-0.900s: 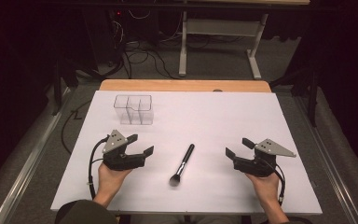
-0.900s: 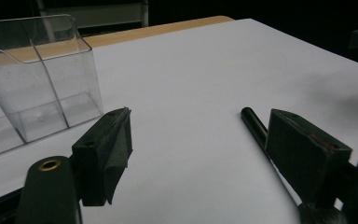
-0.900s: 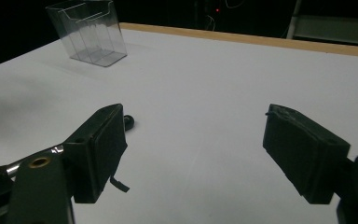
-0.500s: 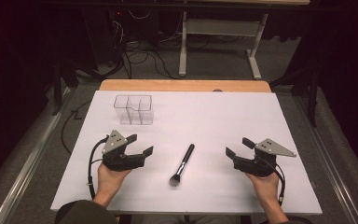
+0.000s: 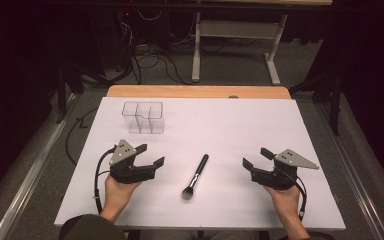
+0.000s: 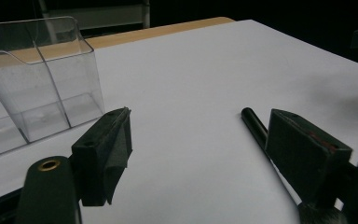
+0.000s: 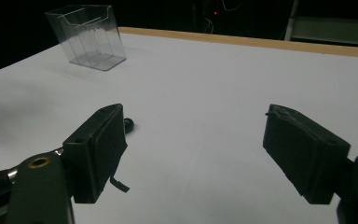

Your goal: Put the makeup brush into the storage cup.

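We're at the start: both the left gripper (image 5: 150,156) and right gripper (image 5: 254,159) rest open beside the brush (image 5: 195,176); next we must straddle its handle, probably for the organizer (image 5: 143,117)

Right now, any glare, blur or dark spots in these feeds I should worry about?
High view: white table sheet evenly lit, surroundings nearly black, makeup brush sharp enough. Left gripper view: near claw pads soft, clear organizer catches faint reflections. Right gripper view: a dim shadow patch on the sheet's left side, far organizer slightly blurred.
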{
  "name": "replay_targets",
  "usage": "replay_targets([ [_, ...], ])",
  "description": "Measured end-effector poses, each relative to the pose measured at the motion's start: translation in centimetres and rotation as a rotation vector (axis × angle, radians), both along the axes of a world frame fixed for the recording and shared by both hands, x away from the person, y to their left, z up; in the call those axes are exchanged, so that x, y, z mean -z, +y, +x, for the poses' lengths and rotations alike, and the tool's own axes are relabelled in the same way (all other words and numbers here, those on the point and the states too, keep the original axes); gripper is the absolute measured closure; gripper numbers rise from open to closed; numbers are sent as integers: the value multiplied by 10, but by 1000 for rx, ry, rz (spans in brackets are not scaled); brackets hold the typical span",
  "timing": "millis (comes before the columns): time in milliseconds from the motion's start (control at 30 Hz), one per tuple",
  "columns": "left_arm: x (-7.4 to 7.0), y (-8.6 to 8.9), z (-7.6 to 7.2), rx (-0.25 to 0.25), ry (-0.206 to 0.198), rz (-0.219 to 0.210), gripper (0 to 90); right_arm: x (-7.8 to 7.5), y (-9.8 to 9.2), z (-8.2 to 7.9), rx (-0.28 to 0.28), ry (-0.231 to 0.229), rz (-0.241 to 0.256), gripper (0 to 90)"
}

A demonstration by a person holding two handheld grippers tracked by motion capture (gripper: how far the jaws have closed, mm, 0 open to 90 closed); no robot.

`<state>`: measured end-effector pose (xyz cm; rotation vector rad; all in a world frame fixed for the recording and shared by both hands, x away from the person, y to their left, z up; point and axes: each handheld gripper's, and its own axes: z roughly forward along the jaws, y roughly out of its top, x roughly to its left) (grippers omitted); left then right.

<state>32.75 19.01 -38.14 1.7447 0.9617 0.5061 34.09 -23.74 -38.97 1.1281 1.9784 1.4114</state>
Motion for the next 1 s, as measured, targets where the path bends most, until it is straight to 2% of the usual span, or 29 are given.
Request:
replay_targets([
  [233, 0, 1, -1, 0, -4, 8, 230, -2, 1, -5, -2, -5, 14, 227],
  [500, 0, 1, -1, 3, -3, 7, 230, -4, 9, -8, -29, 2, 40, 222],
  [1000, 0, 2, -2, -10, -2, -10, 224, -15, 22, -7, -74, -15, 49, 219],
])
